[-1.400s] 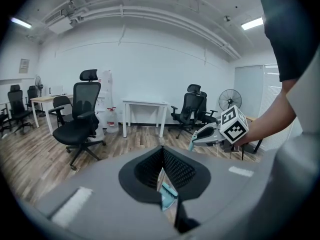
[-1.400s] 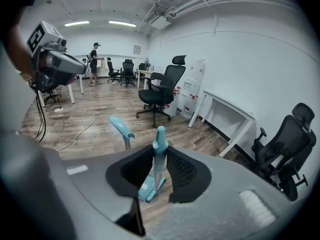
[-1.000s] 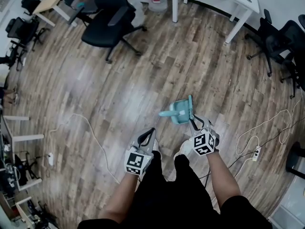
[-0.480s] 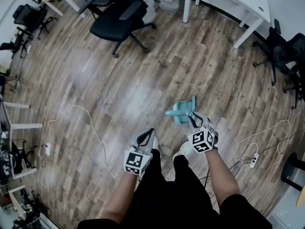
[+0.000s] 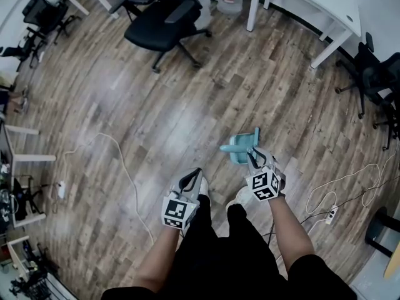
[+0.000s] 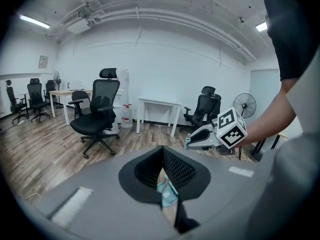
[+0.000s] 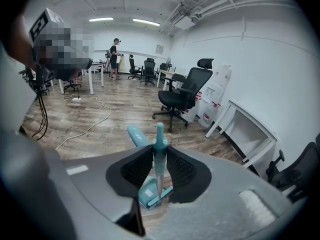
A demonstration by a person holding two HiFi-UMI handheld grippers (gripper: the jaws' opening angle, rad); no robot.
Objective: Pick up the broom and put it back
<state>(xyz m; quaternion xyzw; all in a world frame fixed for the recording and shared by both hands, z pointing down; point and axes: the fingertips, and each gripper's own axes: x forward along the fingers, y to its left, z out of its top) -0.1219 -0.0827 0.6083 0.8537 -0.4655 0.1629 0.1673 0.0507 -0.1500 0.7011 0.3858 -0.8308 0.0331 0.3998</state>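
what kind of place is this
Looks like an open-plan office or lab: a black swivel chair, white desks by the wall, and cables trailing over the wood floor.

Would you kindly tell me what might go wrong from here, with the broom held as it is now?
1. The right gripper is shut on the broom near the top end of its thin handle, with the head hanging below. It may swing or slip through the pads.
2. The dustpan seems to hang along with the broom and could drop off.
3. A white cable lies looped on the floor to the left, where feet could catch on it.
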